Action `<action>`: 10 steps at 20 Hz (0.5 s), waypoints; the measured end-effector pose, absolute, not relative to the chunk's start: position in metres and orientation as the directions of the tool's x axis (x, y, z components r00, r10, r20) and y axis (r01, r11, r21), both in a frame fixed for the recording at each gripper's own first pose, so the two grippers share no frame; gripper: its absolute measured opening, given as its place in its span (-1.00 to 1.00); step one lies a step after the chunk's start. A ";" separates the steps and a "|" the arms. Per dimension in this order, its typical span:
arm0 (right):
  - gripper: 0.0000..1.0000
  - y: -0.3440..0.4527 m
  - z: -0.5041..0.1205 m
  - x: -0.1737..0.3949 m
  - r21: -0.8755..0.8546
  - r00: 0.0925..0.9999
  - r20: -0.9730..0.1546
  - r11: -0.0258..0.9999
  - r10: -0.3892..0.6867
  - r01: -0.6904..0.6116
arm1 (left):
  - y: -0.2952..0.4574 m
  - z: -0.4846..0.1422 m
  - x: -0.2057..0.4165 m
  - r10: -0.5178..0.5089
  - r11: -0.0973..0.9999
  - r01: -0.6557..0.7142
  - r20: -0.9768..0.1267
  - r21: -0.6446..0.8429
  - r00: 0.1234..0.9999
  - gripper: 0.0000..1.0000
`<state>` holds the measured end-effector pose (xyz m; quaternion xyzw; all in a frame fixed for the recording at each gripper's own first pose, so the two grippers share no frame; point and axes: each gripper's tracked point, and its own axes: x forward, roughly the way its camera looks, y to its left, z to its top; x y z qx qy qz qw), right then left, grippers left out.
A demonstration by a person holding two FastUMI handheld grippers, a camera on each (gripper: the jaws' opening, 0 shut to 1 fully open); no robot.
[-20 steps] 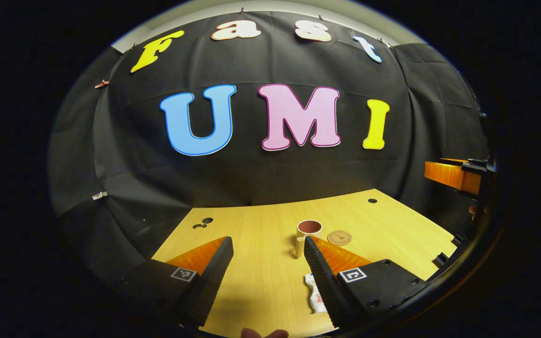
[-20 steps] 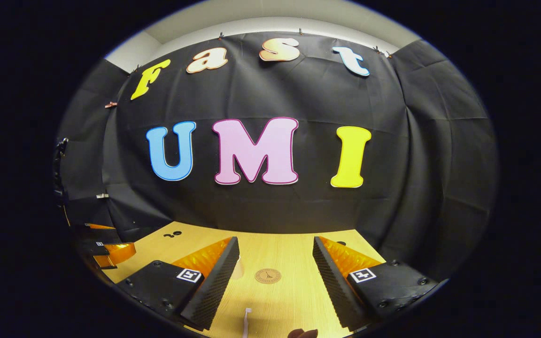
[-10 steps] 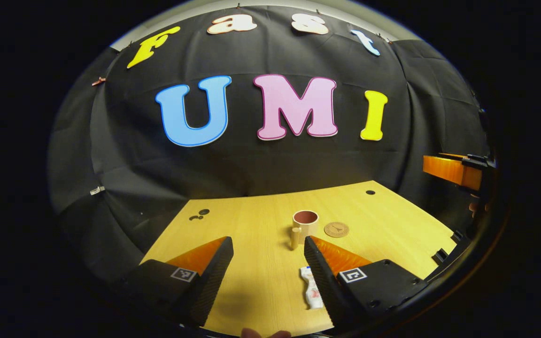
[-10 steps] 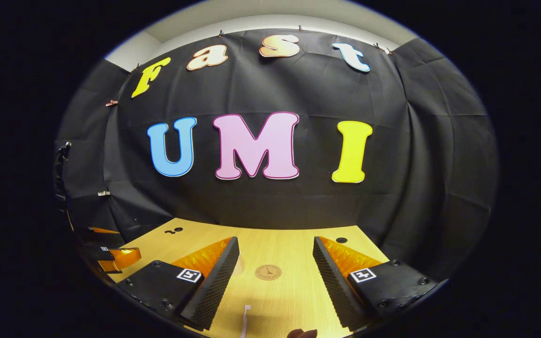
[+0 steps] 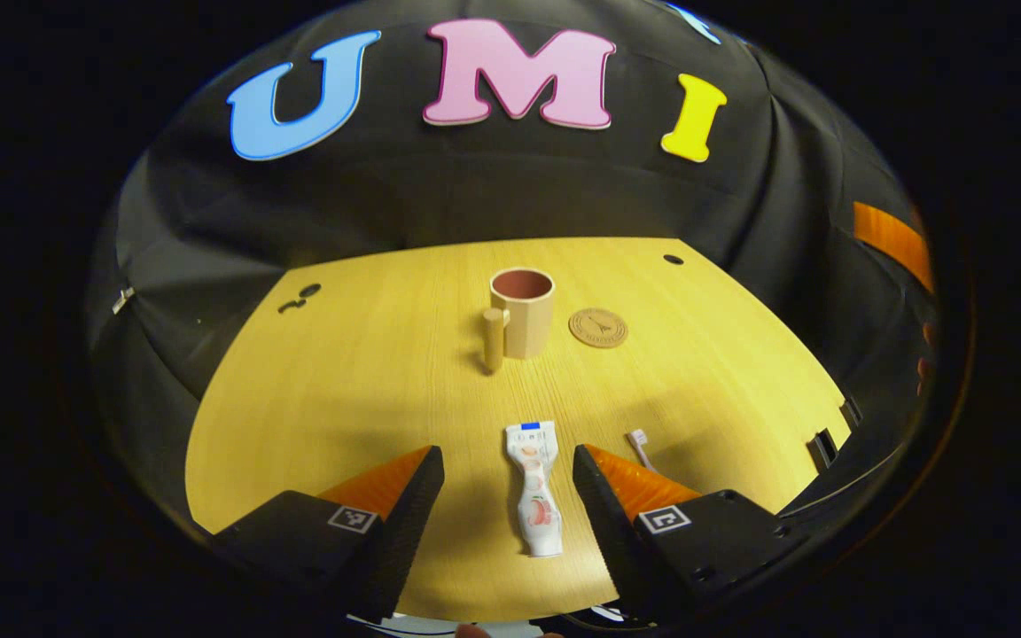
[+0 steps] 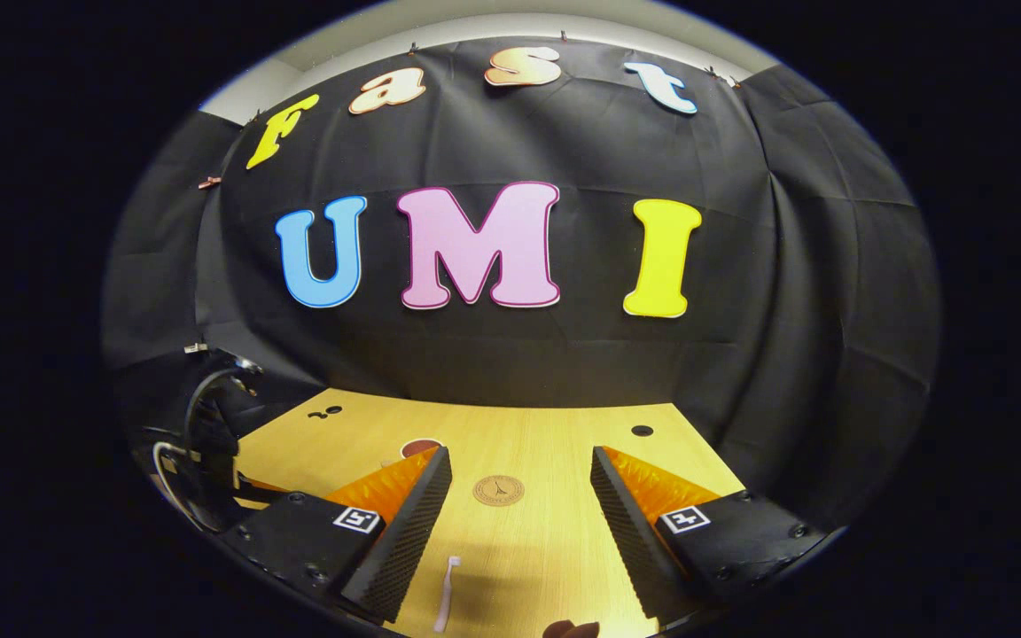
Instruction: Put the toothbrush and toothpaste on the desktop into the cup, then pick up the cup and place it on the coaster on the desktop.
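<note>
In the left gripper view a white toothpaste tube [image 5: 537, 487] lies flat on the wooden desktop [image 5: 369, 381], right between the open fingers of my left gripper [image 5: 508, 470], which hovers above it. A beige cup [image 5: 522, 310] with a handle stands upright farther off, with a round brown coaster [image 5: 598, 327] to its right. The toothbrush head [image 5: 639, 440] peeks out beside the right finger. In the right gripper view my right gripper [image 6: 519, 478] is open and empty above the desktop; the toothbrush [image 6: 446, 602] lies below it, the coaster [image 6: 498, 489] ahead, the cup rim [image 6: 420, 447] behind its left finger.
Black cloth walls close the desk at the back and sides. Small holes mark the desktop [image 5: 673, 260] near the far edge. The left gripper's body with cables [image 6: 205, 443] shows at the left of the right gripper view.
My left gripper has tilted down and risen, so the toothpaste now lies centred between its fingers. The right gripper view has shifted slightly; the toothbrush and coaster sit a little higher in it.
</note>
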<state>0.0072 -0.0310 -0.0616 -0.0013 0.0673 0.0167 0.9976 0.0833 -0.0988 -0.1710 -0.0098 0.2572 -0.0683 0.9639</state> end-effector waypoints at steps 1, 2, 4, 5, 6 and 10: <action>0.94 -0.035 -0.067 0.008 0.001 0.989 -0.144 1.000 0.031 -0.032 | -0.101 -0.183 0.089 -0.140 0.990 0.131 -0.524 -0.056 0.840 0.78; 0.94 -0.039 -0.072 0.008 0.000 0.987 -0.156 1.000 0.028 -0.028 | -0.106 -0.196 0.092 -0.150 0.988 0.139 -0.555 -0.062 0.818 0.77; 0.94 -0.047 -0.081 0.009 0.002 0.984 -0.179 1.000 0.024 -0.024 | -0.112 -0.217 0.100 -0.167 0.986 0.147 -0.613 -0.083 0.772 0.75; 0.94 -0.051 -0.085 0.010 0.001 0.982 -0.189 1.000 0.022 -0.022 | -0.115 -0.224 0.104 -0.172 0.985 0.145 -0.629 -0.094 0.758 0.72; 0.94 -0.055 -0.090 0.011 -0.002 0.979 -0.202 1.000 0.017 -0.017 | -0.117 -0.230 0.107 -0.171 0.985 0.141 -0.643 -0.097 0.747 0.70; 0.94 -0.068 -0.115 0.012 0.000 0.966 -0.258 1.000 0.007 -0.007 | -0.123 -0.249 0.121 -0.158 0.987 0.139 -0.700 -0.085 0.697 0.63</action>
